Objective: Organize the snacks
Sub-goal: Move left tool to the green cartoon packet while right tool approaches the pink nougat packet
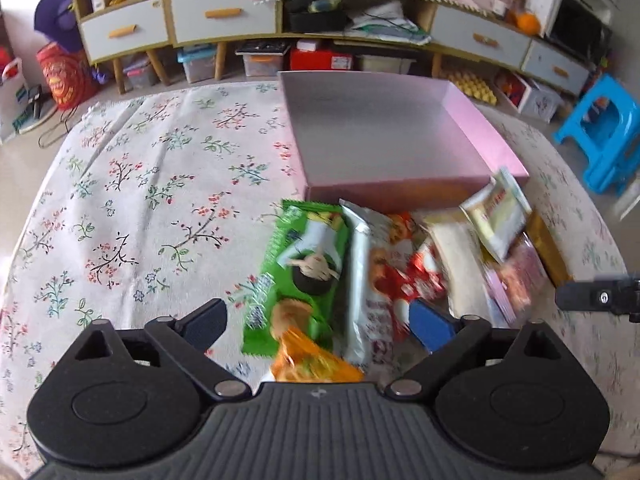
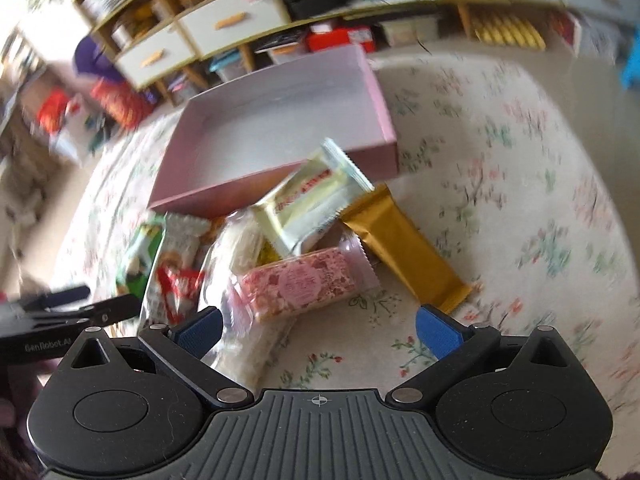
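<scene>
A heap of snack packets lies on the flowered tablecloth in front of an empty pink box. In the left wrist view my left gripper is open above a green packet, a silver packet and an orange packet. In the right wrist view my right gripper is open near a pink nougat packet, a gold packet and a cream packet. The pink box stands behind them. Neither gripper holds anything.
The flowered tablecloth covers the table. The right gripper's tip shows at the right edge of the left wrist view. A low cabinet with drawers, storage bins and a blue stool stand beyond the table.
</scene>
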